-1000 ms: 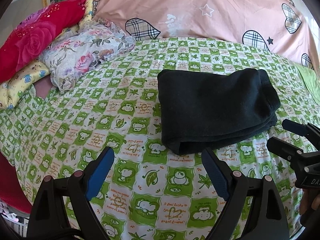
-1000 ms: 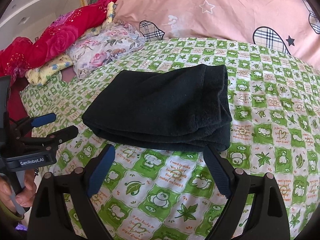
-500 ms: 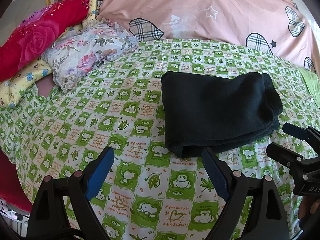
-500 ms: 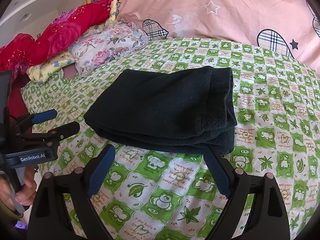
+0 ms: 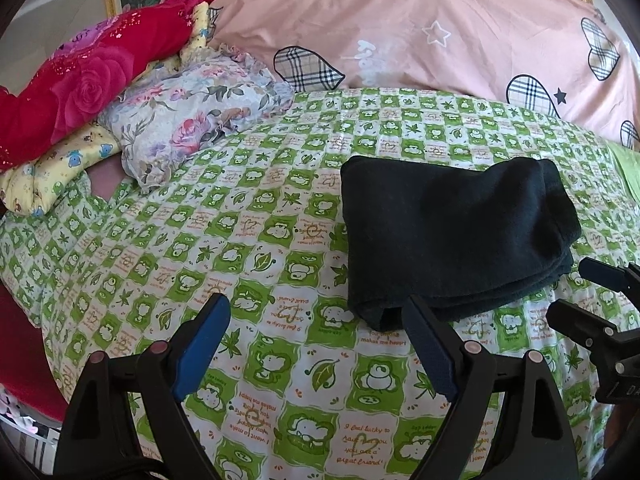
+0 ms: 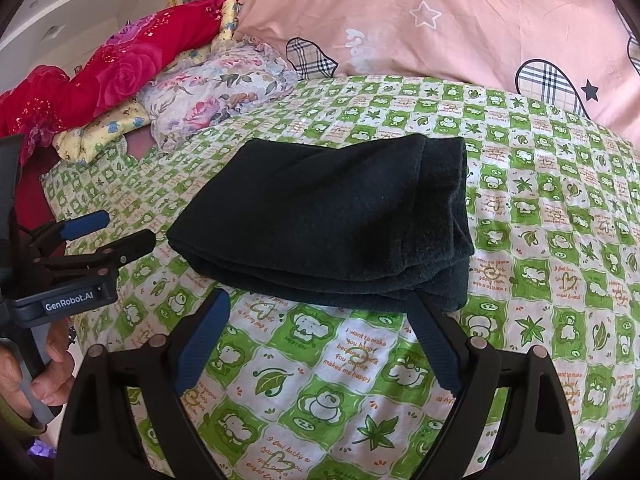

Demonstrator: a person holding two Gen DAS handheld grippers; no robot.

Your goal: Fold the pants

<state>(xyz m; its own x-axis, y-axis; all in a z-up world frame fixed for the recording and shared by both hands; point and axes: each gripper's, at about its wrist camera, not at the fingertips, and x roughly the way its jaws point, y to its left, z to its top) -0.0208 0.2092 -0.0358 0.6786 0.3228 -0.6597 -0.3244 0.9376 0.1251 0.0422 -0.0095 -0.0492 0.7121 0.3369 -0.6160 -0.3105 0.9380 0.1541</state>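
Black folded pants (image 5: 452, 232) lie on the green checked bed (image 5: 248, 216), while the left tongs (image 5: 316, 332) and right tongs (image 6: 320, 328) hover spread wide, gripping nothing.

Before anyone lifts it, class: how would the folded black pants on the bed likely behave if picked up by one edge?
The black pants look like soft fleece, so probably floppy. Their stacked layers lie loose and would likely unfold. They seem unlikely to slide easily on the bedsheet.

Home bedroom: bed with green cartoon sheet (image 5: 248, 248), pink duvet (image 5: 440, 32) (heart patches), piled pillows (image 5: 192, 120).
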